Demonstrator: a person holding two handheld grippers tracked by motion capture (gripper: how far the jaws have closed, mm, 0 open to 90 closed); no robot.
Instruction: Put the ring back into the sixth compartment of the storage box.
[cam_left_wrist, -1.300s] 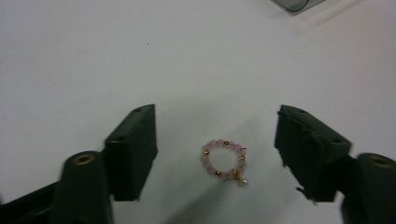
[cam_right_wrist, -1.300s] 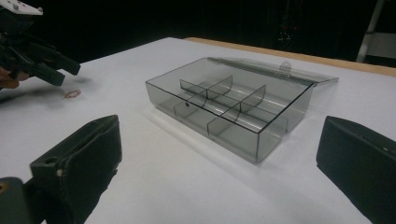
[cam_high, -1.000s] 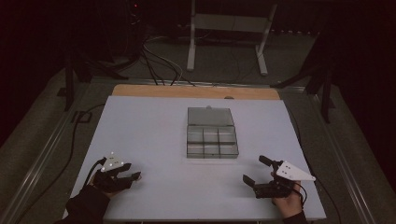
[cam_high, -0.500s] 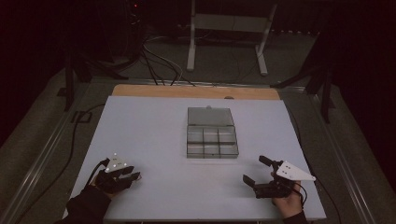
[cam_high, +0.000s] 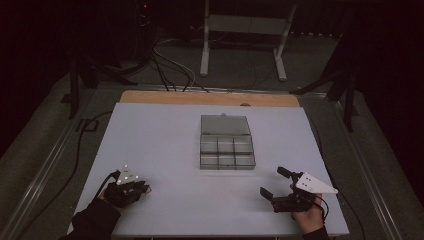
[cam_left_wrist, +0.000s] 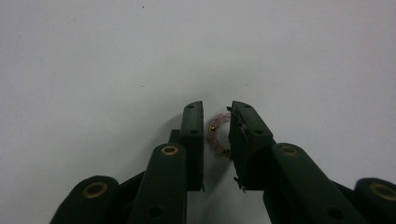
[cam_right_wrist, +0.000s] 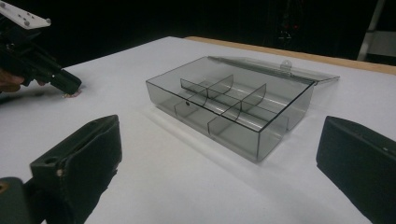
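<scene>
The left gripper view looks straight down on the white counter (cam_left_wrist: 93, 56), where a small pinkish beaded ring (cam_left_wrist: 217, 135) with gold-coloured beads lies between the jaws of the left claw (cam_left_wrist: 217, 122). The jaws stand close on either side of it with a narrow gap left; whether they press it I cannot tell, and part of the ring is hidden behind the right-hand jaw. From the high view that ring is too small and dark to make out: there the left claw (cam_high: 141, 189) sits near the counter's 7 o'clock corner, low over the surface, its grey plate on top and a dark sleeve (cam_high: 92, 222) behind it.

The right gripper view gives the closest look at the clear plastic box (cam_right_wrist: 233, 105), lid (cam_right_wrist: 275, 70) laid back flat at its far side, and its dividers form six compartments, all bare as far as the smoky plastic lets one see. The same view shows the left claw (cam_right_wrist: 70, 88) at about 10 o'clock, tips down at a faint pink speck on the counter.

In the high view the box (cam_high: 226, 146) lies at the counter's middle, and the right claw (cam_high: 274, 184) rests near 5 o'clock, released, jaws spread wide with nothing between them. In its own view both jaws are cut off by the frame edges.
</scene>
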